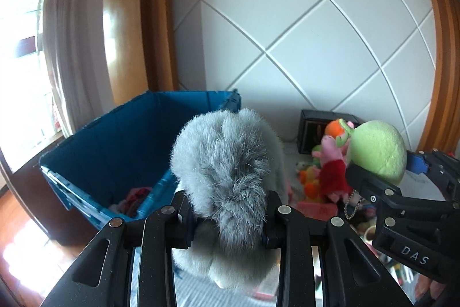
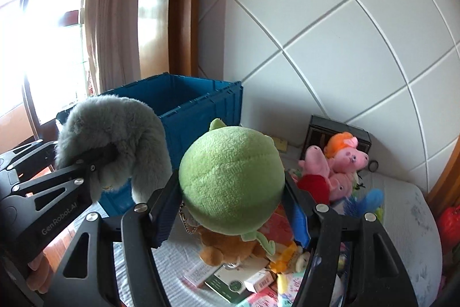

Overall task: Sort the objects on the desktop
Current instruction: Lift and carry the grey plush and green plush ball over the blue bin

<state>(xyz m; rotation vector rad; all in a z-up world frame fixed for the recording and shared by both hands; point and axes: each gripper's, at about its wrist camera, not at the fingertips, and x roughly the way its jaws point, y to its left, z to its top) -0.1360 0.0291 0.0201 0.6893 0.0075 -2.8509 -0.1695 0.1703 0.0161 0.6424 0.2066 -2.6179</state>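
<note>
Two plush toys are held up in the air, one in each tool.

The left tool (image 1: 228,216) is clamped on a fluffy grey fur plush (image 1: 224,163), raised just in front of the open blue plastic crate (image 1: 115,134). The right tool (image 2: 231,209) grips a round green fleece plush (image 2: 230,180) between its blue-padded fingers (image 2: 300,223), above a white cloth-covered surface (image 2: 402,220) littered with small boxes, while pink pig plush toys (image 2: 339,166) lie heaped beside a dark box (image 2: 319,131) at the wall.
</note>
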